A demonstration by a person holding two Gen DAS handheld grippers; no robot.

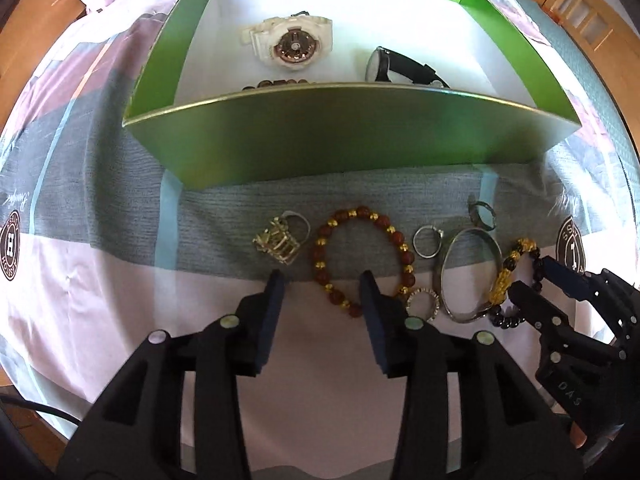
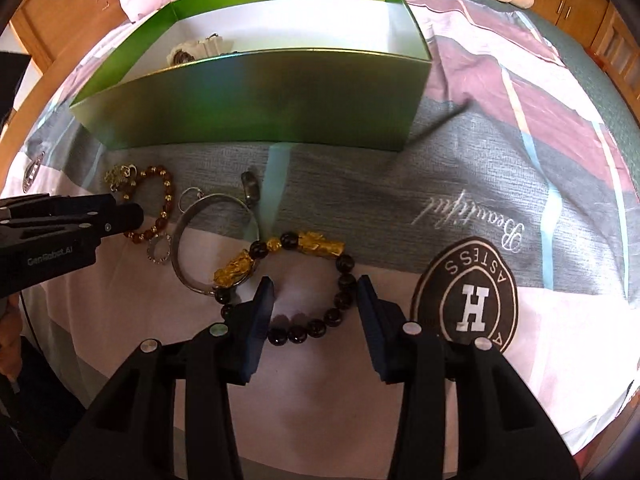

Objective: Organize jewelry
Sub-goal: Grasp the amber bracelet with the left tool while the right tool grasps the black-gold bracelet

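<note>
Left view, box: we see the green box (image 1: 352, 136) standing on the bedsheet (image 1: 100, 280), behind the row of loose jewelry.
Left view, done: inside the box lie a white watch (image 1: 289, 40) and a black watch (image 1: 404, 68); some brown beads (image 1: 280, 84) show just over the near wall, and we cannot tell what piece they belong to.
Left view, left to do: on the sheet in front of the box remain a gold ornament (image 1: 276, 244), a red bracelet (image 1: 362, 260), a plain ring (image 1: 427, 242), a dark ring (image 1: 482, 214), a stone ring (image 1: 424, 304), a bangle (image 1: 472, 276) and a black bracelet (image 1: 516, 280).
Left view, left gripper (image 1: 322, 292): its jaws stand apart and hold nothing; it hovers over the near part of the red bracelet.
Left view, right gripper (image 1: 536, 280): it comes in from the right, at the black bracelet.

Right view, right gripper (image 2: 316, 294): the jaws are wide apart and empty, one on each side of the near arc of the black bracelet (image 2: 320, 280).
Right view, bracelet: it lies on the sheet, and its gold charm rests over the bangle (image 2: 216, 240), so they touch.
Right view, left gripper (image 2: 120, 216): we see it from the side, over the red bracelet (image 2: 160, 204).

Progress: we judge the task is in its early part, about three pieces are stored and seven wait outside.
</note>
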